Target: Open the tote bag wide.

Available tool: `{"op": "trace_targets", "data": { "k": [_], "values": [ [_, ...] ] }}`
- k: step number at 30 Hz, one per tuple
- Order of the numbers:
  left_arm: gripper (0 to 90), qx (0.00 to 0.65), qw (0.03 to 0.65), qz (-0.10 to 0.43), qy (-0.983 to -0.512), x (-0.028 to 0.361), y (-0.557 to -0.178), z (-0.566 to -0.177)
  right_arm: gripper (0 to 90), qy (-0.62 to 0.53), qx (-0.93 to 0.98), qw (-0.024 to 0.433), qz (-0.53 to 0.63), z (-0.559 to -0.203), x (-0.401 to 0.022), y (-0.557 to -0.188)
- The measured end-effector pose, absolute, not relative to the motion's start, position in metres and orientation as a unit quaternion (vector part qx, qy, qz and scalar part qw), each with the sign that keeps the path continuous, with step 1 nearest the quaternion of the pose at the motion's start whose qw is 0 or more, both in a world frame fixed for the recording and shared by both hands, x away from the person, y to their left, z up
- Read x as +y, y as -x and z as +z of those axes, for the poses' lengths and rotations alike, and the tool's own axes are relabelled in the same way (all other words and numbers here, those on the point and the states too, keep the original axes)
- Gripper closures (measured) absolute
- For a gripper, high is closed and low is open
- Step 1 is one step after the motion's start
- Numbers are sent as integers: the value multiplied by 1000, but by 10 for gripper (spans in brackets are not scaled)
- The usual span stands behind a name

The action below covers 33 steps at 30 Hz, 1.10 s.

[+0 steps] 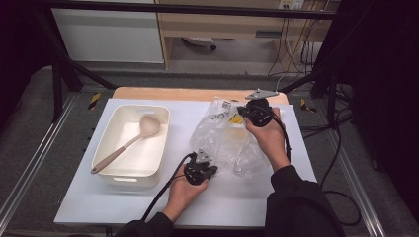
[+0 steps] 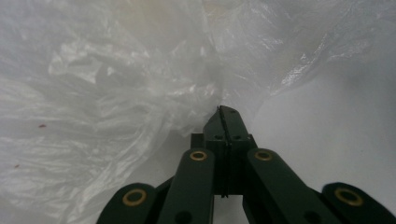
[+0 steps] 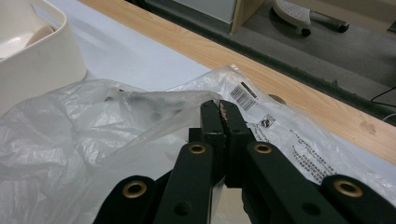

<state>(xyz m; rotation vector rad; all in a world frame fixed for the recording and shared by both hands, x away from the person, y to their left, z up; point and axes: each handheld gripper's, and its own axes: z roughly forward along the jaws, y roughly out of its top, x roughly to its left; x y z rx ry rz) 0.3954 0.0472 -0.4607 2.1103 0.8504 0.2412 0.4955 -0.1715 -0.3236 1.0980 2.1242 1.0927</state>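
Plastic bag (image 1: 228, 140): crumpled, lying on the white surface (image 1: 89, 197), right of the cream tub (image 1: 106, 143) where a spoon (image 1: 129, 142) is stored. Near edge is pinched in the closed left claw (image 1: 205, 172), far edge in the closed right claw (image 1: 243, 111), apparently so its mouth can be spread.

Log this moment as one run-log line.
left gripper: shut on plastic bag | right gripper: shut on plastic bag | spoon: in bin
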Motion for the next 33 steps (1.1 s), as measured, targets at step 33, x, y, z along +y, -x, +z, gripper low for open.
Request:
{"op": "trace_targets", "data": {
  "k": [33],
  "values": [
    [811,336,458,108,-816,72,-363,-415,900,-386,801,230,396,-330,-147,-476]
  ]
}}
